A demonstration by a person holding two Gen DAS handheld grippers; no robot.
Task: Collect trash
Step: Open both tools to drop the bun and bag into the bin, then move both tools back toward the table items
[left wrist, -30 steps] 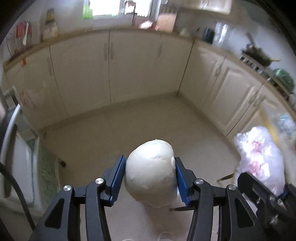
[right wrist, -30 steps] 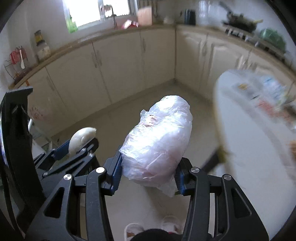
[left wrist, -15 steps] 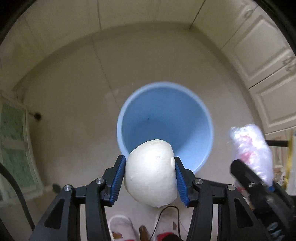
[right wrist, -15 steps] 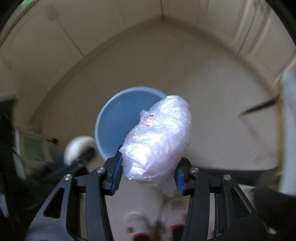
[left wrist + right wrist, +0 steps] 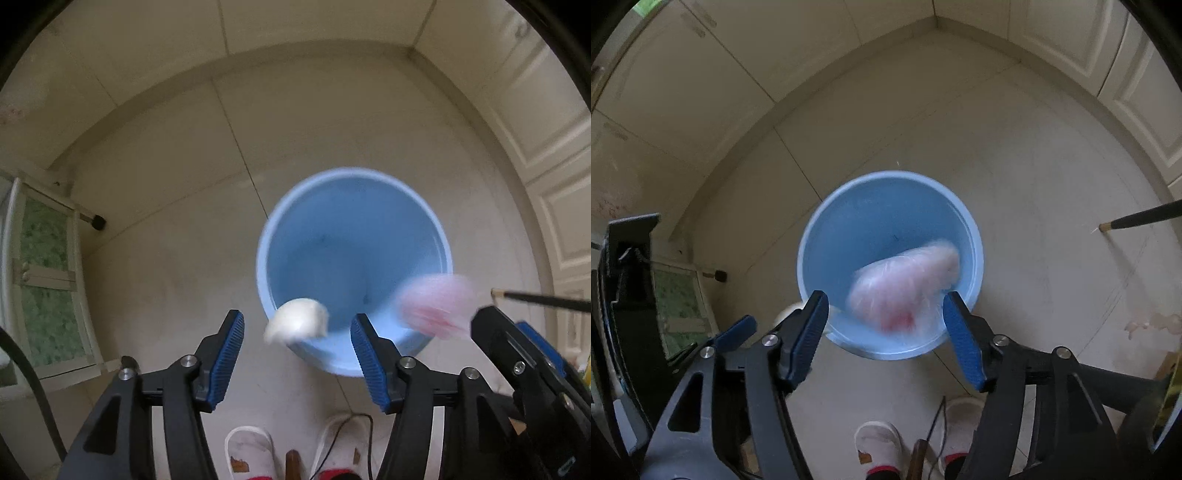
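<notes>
A light blue bucket point(image 5: 354, 236) point(image 5: 886, 221) stands on the tiled floor below both grippers. My left gripper point(image 5: 297, 341) points down over its near rim, its jaws opening; the white lump point(image 5: 297, 320) has left the pads and drops, blurred, at the rim. My right gripper point(image 5: 886, 325) also points down with its jaws opening. The crumpled pinkish plastic bag point(image 5: 905, 284) point(image 5: 437, 304) falls free between and below its fingers into the bucket. In the right wrist view only a sliver of the white lump point(image 5: 788, 310) shows.
Cream cabinet doors point(image 5: 683, 85) ring the floor. A green glass-panelled frame point(image 5: 44, 288) leans at the left. A dark stick point(image 5: 1141, 218) juts in from the right. The person's white slippers point(image 5: 877, 439) and a cable lie at the bottom edge.
Both grippers swung down from facing the kitchen to above the bucket. Both then opened: the white lump and the plastic bag left the pads and fall toward the bucket.
</notes>
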